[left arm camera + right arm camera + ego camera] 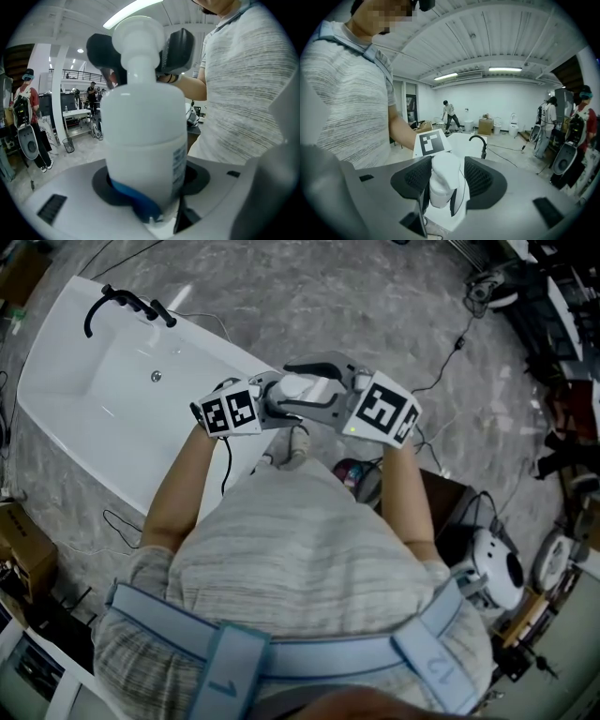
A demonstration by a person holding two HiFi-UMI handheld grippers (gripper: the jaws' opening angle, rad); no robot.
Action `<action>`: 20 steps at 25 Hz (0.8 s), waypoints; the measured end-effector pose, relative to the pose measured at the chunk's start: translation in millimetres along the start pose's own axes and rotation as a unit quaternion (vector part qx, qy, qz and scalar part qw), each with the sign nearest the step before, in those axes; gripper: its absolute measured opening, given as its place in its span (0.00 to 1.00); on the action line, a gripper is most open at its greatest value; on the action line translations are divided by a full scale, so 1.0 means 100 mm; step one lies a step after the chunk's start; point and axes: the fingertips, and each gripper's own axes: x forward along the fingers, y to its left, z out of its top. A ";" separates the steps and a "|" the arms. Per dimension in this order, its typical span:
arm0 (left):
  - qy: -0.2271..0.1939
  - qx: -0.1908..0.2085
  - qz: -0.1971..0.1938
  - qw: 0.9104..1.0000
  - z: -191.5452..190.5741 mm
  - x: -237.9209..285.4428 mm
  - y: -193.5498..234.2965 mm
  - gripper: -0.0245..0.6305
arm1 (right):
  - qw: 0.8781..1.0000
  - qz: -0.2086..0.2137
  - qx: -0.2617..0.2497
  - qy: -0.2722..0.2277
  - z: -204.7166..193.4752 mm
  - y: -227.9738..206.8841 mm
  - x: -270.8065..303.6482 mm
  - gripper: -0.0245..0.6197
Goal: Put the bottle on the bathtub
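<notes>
A white pump bottle lies level in the air between my two grippers, in front of the person's chest. My left gripper is shut on its body near the base; in the left gripper view the bottle fills the middle above the jaws. My right gripper holds the other end, its black pads pressed to the pump head. The white bathtub stands on the floor up and to the left, and shows beyond the bottle in the right gripper view.
A black faucet stands on the tub's far rim. Cables trail over the grey floor. A white fixture and other gear crowd the right side, and cardboard boxes sit at the left. People stand in the background.
</notes>
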 end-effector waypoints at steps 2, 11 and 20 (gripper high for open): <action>0.005 0.000 -0.008 1.000 -0.02 0.03 0.03 0.41 | 1.000 0.008 -0.002 0.009 -0.04 -0.05 0.00 0.37; 0.002 -0.018 -0.017 1.000 -0.13 0.07 0.17 0.41 | 0.999 0.028 -0.009 0.027 -0.12 -0.20 0.08 0.32; -0.023 -0.065 0.009 0.998 -0.33 0.07 0.29 0.41 | 0.998 0.034 -0.023 0.037 -0.24 -0.24 0.32 0.32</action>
